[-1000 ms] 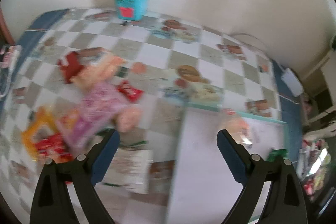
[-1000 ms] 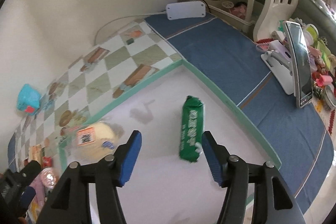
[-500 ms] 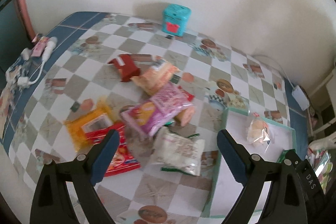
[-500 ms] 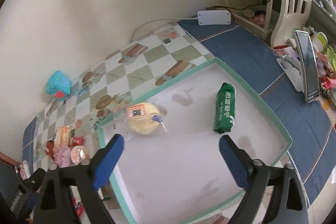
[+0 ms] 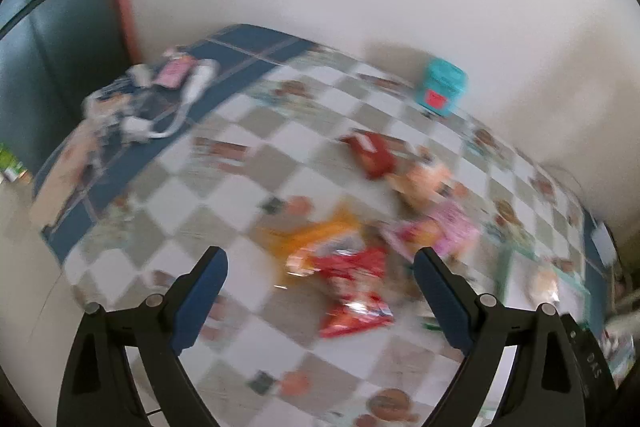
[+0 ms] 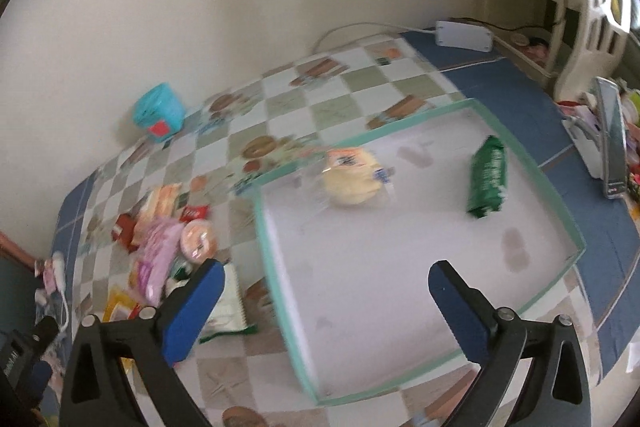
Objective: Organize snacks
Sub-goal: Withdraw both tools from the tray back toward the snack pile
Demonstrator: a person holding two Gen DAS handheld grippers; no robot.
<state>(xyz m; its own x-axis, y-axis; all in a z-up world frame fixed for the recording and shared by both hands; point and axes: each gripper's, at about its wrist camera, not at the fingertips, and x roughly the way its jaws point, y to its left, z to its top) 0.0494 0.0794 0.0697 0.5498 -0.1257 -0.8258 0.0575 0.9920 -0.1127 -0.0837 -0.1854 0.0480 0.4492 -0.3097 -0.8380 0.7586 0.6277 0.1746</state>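
The snacks still to be sorted lie in a loose heap on the checked tablecloth point(image 6: 280, 107), just off the left edge of the tray point(image 6: 262, 227). Nearest the left gripper point(image 5: 320, 291) is a red foil packet point(image 5: 352, 291), partly over an orange packet point(image 5: 316, 239); a pink bag point(image 6: 154, 251) and a white-and-green packet point(image 6: 226, 311) lie closer to the tray. These all look light, crinkly and slick, with air-puffed middles that would likely squash or slide out of a pinch (the left view is blurred, so details are uncertain). A crimped end seam or a flat corner seems the safest hold, and a light squeeze should do for whatever brittle stuff is inside.

Two items already sit in the tray: a clear-wrapped yellow bun point(image 6: 352, 179) near its far left corner and a green packet point(image 6: 488, 179) towards the far right edge. The near half of the tray floor is bare, so there is plenty of room to set things down.

Both grippers hang above the table with jaws spread wide and nothing between them; the right gripper point(image 6: 324, 303) is over the tray's near left edge. The tray's low rim needs lifting over, I'd say. A teal box point(image 6: 158, 111) stands at the far edge by the wall, well clear, and a phone on a stand point(image 6: 612, 143) lies beyond the tray's right side.
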